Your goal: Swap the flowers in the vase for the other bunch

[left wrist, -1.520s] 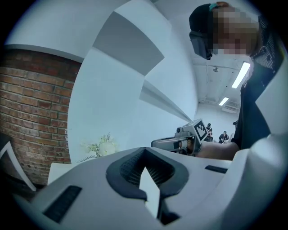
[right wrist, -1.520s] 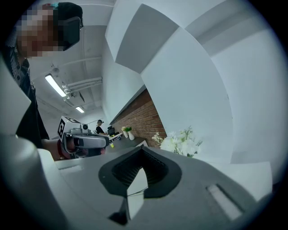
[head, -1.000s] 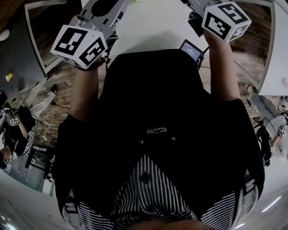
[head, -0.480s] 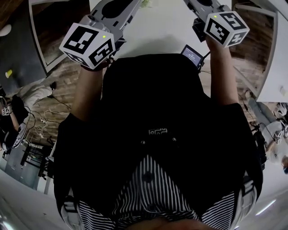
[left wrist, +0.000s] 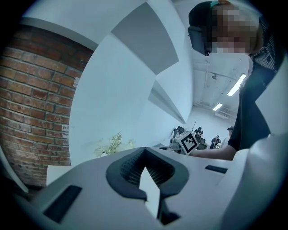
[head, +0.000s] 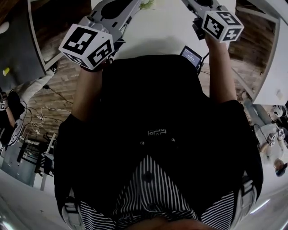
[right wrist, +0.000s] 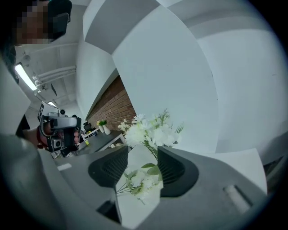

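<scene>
In the right gripper view, a bunch of white flowers (right wrist: pixel 150 130) stands upright just beyond my right gripper (right wrist: pixel 143 152). A smaller white bunch (right wrist: pixel 140 180) lies low between its jaws, stems pointing left. Those jaws are opening and the pads touch neither bunch. No vase shows; the jaws hide the foot of the upright bunch. My left gripper (left wrist: pixel 144 150) is shut with nothing in it and points across the white table (left wrist: pixel 58 173) at pale flowers (left wrist: pixel 112 144) farther off. The head view cuts off both grippers' jaws; only a sprig of flowers (head: pixel 146 4) shows between them.
A brick wall (left wrist: pixel 31 99) rises left of the table. A small screen device (head: pixel 191 54) sits near the person's right forearm. Other people and desks stand in the room's background (left wrist: pixel 200 134). A potted plant (right wrist: pixel 103 126) is on a far desk.
In the head view the left marker cube has shifted a little to the right and the right one slightly down. The sprig of flowers now shows at the top edge.
</scene>
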Available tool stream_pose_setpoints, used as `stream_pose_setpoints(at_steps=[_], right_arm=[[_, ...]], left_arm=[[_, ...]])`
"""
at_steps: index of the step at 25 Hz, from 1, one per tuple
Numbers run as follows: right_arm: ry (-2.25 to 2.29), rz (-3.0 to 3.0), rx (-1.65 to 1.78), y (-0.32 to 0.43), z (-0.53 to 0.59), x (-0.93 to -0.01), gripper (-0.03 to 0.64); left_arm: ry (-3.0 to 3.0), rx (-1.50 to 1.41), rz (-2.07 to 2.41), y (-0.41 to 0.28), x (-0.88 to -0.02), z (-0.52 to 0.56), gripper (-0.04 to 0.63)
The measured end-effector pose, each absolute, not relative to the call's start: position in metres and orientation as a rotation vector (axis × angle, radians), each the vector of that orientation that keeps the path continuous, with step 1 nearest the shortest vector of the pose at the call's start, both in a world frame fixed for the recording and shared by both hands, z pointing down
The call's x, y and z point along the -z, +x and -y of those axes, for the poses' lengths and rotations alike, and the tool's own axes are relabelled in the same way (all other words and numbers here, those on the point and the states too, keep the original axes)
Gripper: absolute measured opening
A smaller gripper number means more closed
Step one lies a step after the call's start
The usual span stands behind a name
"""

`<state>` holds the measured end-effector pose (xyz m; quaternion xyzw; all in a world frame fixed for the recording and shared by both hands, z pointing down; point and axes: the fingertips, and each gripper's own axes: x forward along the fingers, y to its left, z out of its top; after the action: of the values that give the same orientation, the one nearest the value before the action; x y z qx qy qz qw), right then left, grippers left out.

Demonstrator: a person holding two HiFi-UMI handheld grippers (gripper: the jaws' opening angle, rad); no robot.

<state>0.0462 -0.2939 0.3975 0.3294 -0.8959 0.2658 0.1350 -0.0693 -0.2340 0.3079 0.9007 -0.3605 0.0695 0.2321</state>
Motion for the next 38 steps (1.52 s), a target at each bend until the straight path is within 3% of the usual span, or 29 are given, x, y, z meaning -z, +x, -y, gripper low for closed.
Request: stream_pose_setpoints(at_steps=[3, 7, 13, 19, 26, 32, 38], right_arm=[[0.984, 2.565, -0.757, 0.052, 0.301, -0.409, 0.282], [0.985, 2.527, -0.747, 0.046, 0.318, -0.440, 0.361], [0.995, 2.463, -0.717, 0.022, 0.340, -0.476, 0.411], [0.980, 2.428, -0.718, 0.008, 0.348, -0.495, 0.410], [1.027, 2.400, -0.697, 0.015, 0.351, -0.513, 0.278], [1.076, 2.358, -0.620, 0.023, 0.354, -0.522, 0.086], [1.071, 2.368, -0.602, 0.022, 0.353, -0.523, 0.043]], left_arm=[[2.465, -0.187, 1.013, -0.071, -0.304, 0.233, 0.008], [2.434, -0.192, 1.031, -0.082, -0.313, 0.233, 0.008], [2.402, -0.198, 1.082, -0.110, -0.315, 0.232, 0.008], [2.382, -0.185, 1.094, -0.115, -0.319, 0.226, 0.007], [2.370, -0.165, 1.088, -0.115, -0.323, 0.219, 0.008], [2.371, -0.175, 1.095, -0.116, -0.325, 0.219, 0.008], [2.364, -0.185, 1.106, -0.119, -0.329, 0.218, 0.008]])
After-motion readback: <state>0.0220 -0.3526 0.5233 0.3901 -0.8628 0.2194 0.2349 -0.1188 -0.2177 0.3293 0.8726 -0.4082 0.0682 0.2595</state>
